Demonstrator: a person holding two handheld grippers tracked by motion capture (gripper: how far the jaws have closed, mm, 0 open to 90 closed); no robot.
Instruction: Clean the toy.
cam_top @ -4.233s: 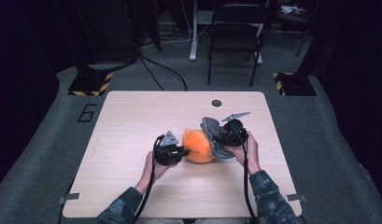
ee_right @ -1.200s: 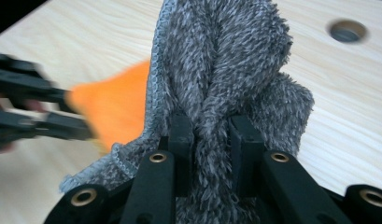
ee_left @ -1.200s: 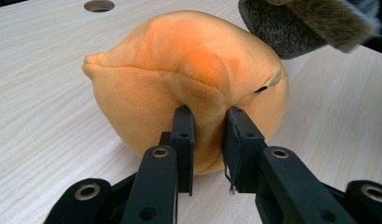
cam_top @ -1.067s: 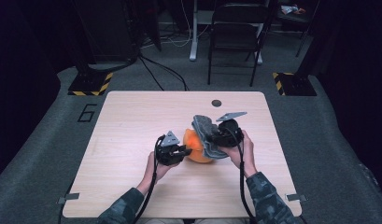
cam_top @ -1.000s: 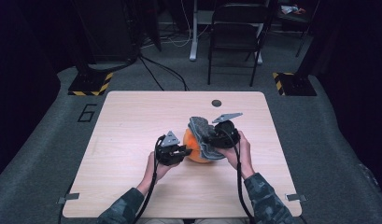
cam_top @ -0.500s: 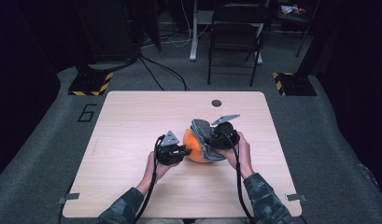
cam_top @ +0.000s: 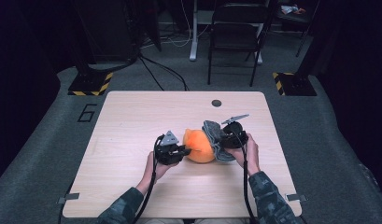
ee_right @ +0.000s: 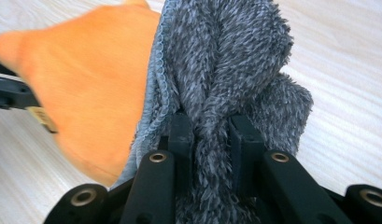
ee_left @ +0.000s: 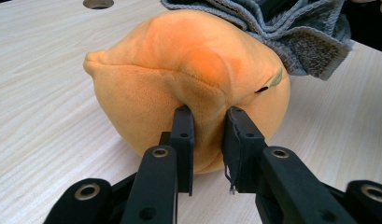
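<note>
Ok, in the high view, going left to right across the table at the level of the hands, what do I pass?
Left gripper, clamped on the orange plush toy → grey fluffy cloth, draped against the toy's right side → right gripper, gripping that cloth.

A 6 [cam_top: 87, 112] is marked on the grey floor [cam_top: 48, 154].

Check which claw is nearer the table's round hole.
Right. The right claw, shut on the grey cloth, sits just below the hole. The left claw, pinching the orange plush, is farther down and to the left.
</note>
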